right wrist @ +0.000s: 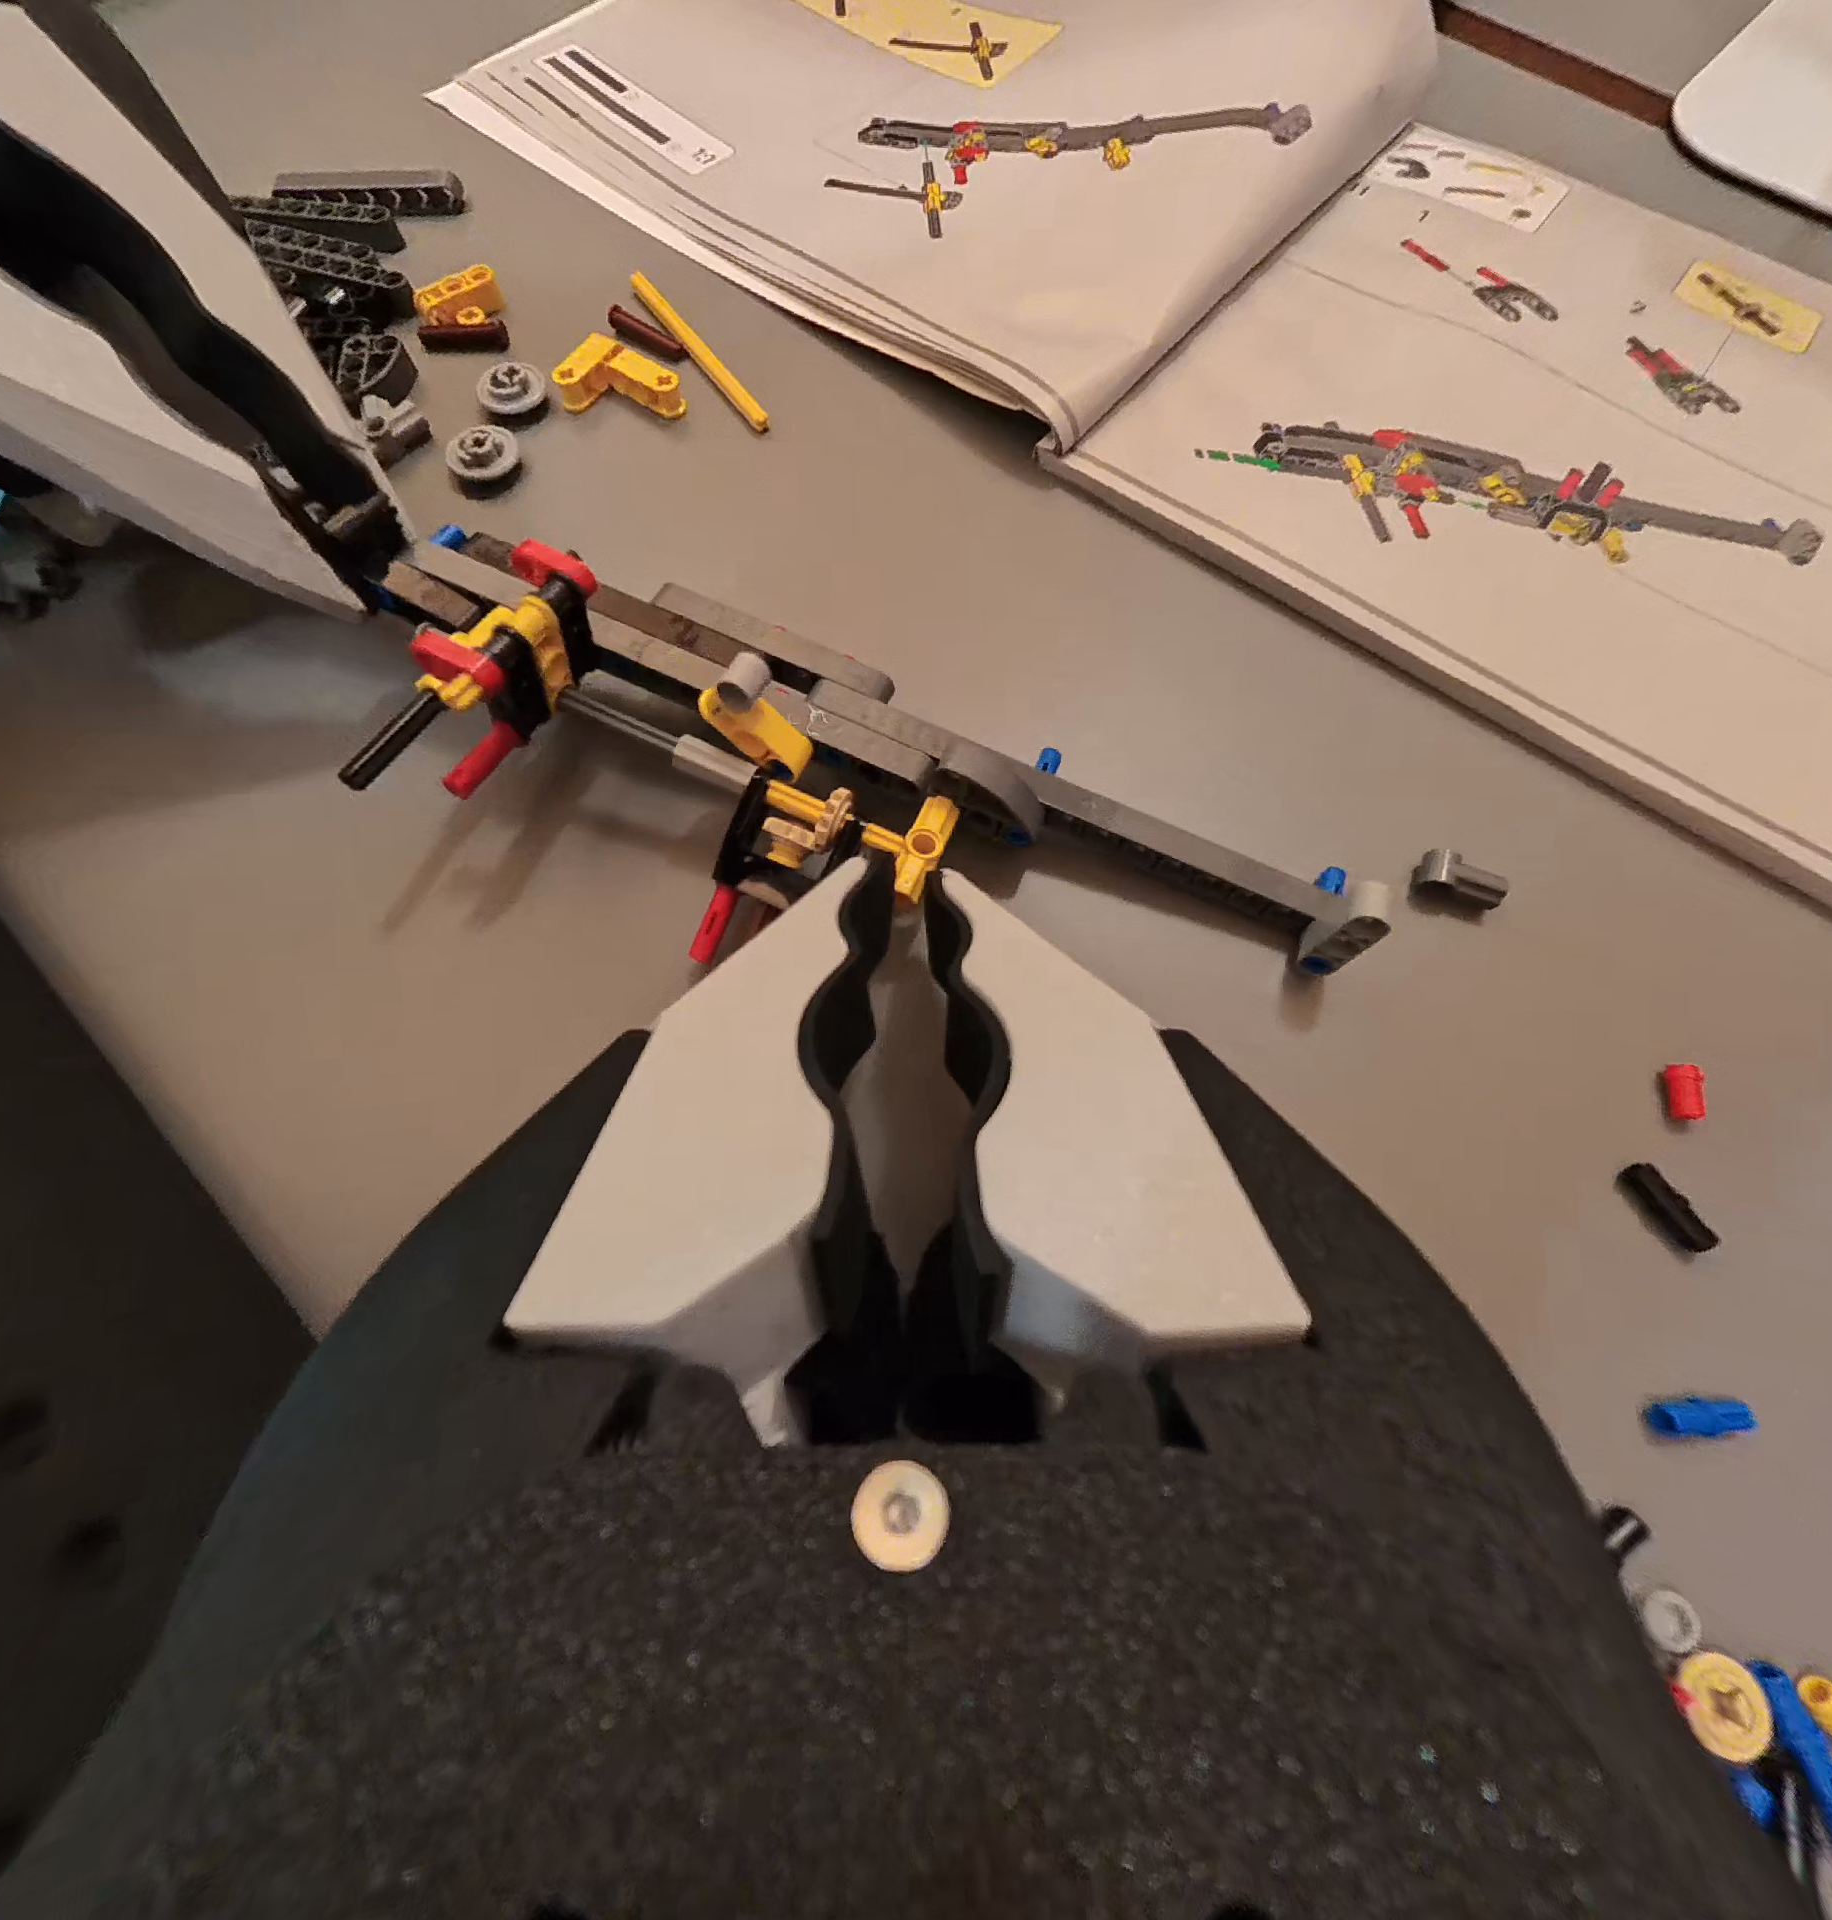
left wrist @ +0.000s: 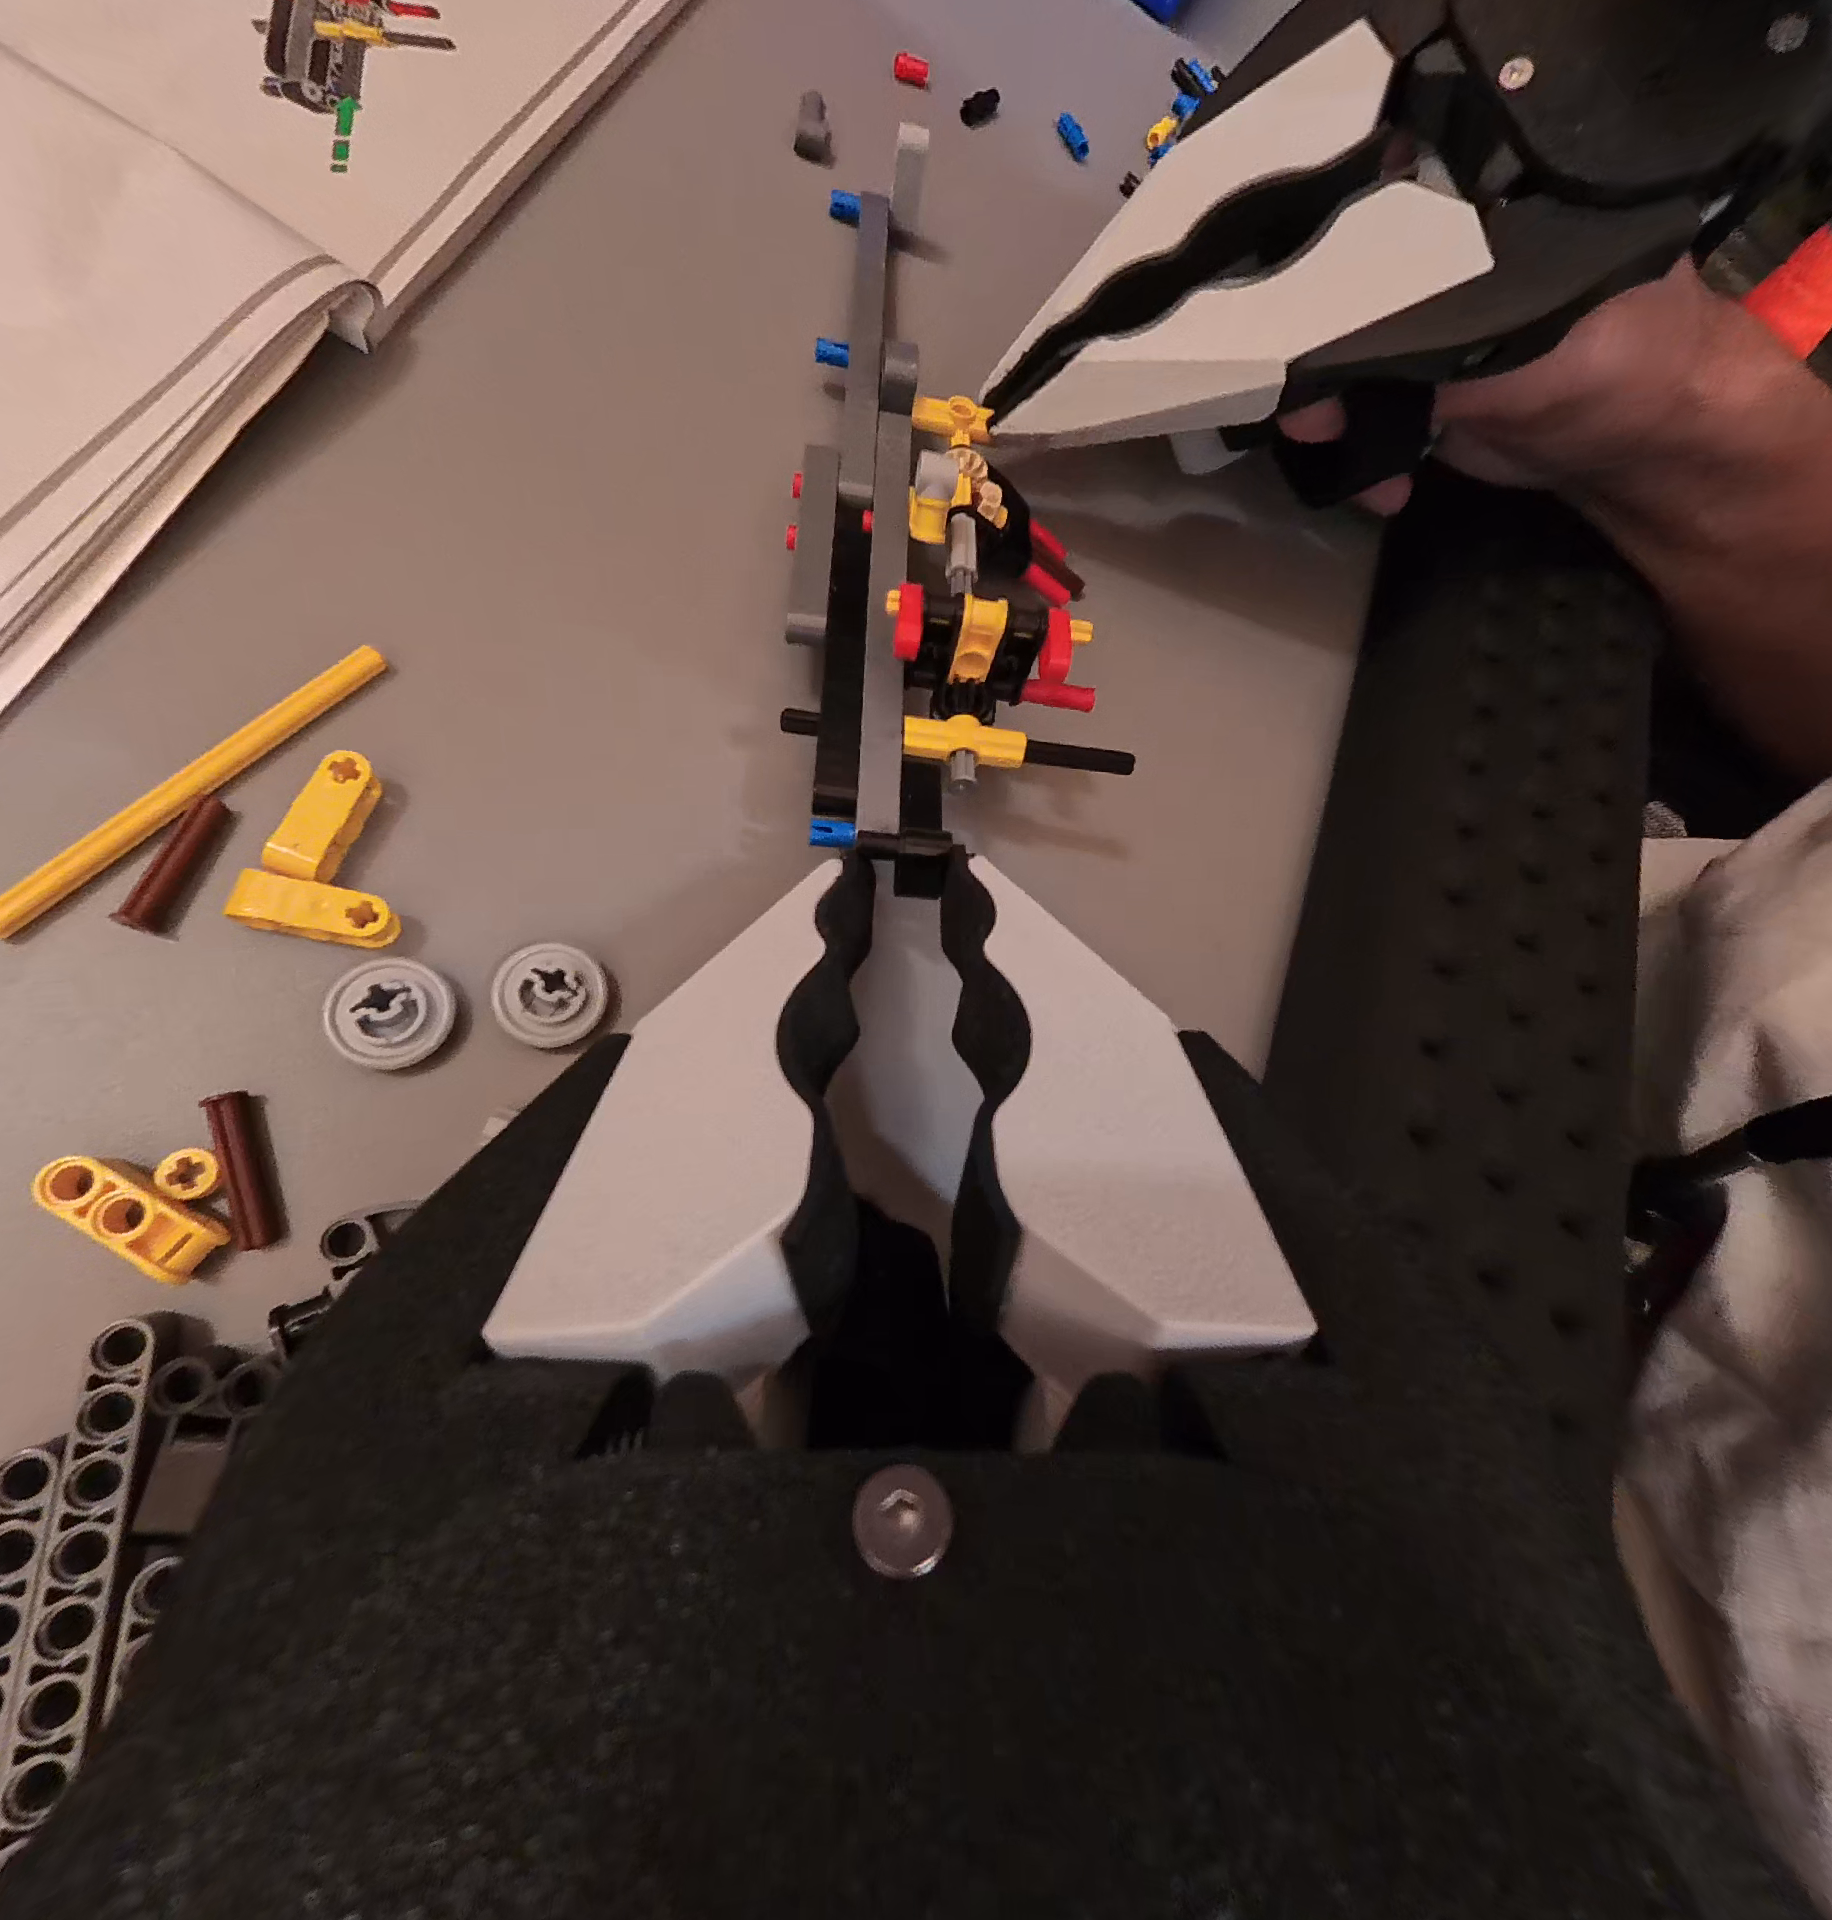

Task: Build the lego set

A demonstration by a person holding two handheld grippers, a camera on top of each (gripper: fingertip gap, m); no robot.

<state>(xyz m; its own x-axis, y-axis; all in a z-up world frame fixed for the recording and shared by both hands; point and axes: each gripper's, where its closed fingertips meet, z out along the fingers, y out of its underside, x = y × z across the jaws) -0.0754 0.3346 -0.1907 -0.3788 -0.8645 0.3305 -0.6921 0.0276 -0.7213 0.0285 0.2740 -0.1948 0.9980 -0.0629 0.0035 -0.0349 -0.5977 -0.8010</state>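
Observation:
The lego assembly [left wrist: 879, 644] is a long grey and black beam with yellow, red and blue parts, lying on the grey table [left wrist: 579, 520]. My left gripper [left wrist: 901, 857] is shut on its near black end. My right gripper [left wrist: 990, 410] comes in from the upper right, with its tips at a yellow cross connector [left wrist: 950, 414] on the assembly's side. In the right wrist view the right gripper [right wrist: 901, 883] is shut on that yellow connector [right wrist: 924, 836] at the middle of the assembly [right wrist: 1151, 844]. The left gripper [right wrist: 361, 561] holds the assembly's far left end.
An open instruction booklet [left wrist: 164, 260] [right wrist: 1411, 416] lies beyond the assembly. Loose parts lie left: a yellow axle [left wrist: 179, 790], yellow connectors [left wrist: 320, 852], grey wheels [left wrist: 389, 1013], dark beams [left wrist: 39, 1558]. Red [right wrist: 1683, 1091], black [right wrist: 1665, 1205] and blue [right wrist: 1699, 1416] pins lie right. A person's hand [left wrist: 1618, 416] holds the right gripper. About 12 centimeters separates my left fingertips from my right.

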